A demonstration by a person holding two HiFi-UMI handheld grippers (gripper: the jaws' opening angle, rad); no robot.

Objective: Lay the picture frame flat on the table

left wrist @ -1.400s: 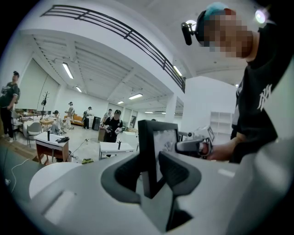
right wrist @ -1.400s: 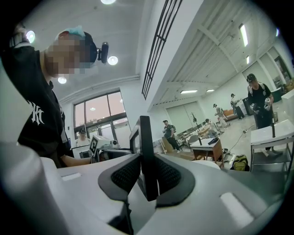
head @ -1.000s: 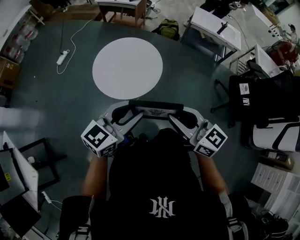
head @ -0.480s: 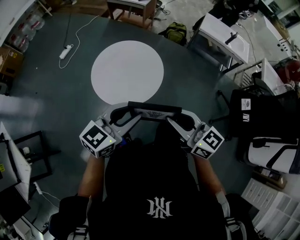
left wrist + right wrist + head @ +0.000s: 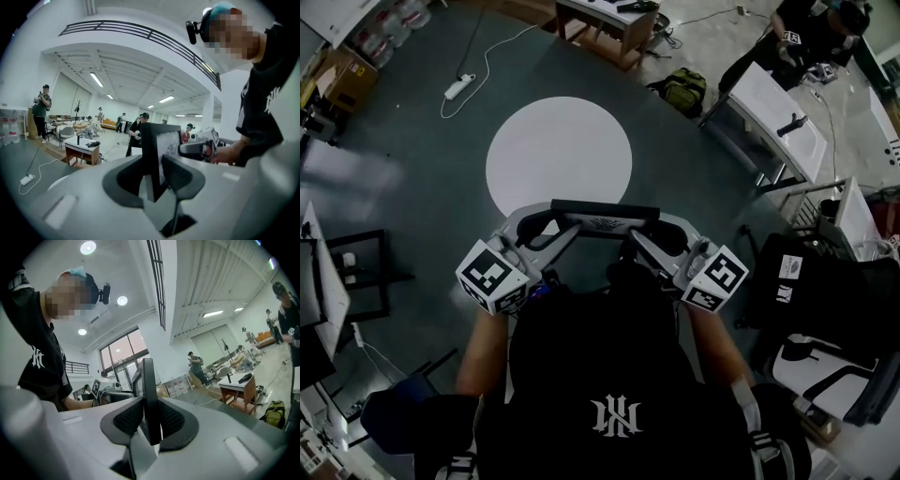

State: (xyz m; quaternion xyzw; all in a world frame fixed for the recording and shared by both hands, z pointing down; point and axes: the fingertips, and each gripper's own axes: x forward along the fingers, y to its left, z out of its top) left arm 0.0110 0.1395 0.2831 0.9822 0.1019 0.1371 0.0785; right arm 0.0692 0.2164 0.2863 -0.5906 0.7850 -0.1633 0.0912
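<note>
A black picture frame (image 5: 605, 213) stands upright in the air in front of the person, held at both ends. My left gripper (image 5: 555, 234) is shut on its left edge and my right gripper (image 5: 645, 240) on its right edge. In the left gripper view the frame (image 5: 161, 143) shows its pale picture side, with the dark pads pressed on either face at my left gripper (image 5: 157, 176). The right gripper view shows the frame (image 5: 148, 380) edge-on, clamped in my right gripper (image 5: 150, 420). A round white table (image 5: 559, 155) lies just beyond the frame.
A small wooden table (image 5: 605, 19) and a power strip (image 5: 457, 87) with its cable lie past the round table. A green backpack (image 5: 680, 91), white desks (image 5: 773, 108) and black chairs (image 5: 811, 277) fill the right side. A person (image 5: 811, 33) stands at the far right.
The person has turned and moved across the room with the frame; the room slid left to right in view and the round table sits lower and closer. Both grips are unchanged.
</note>
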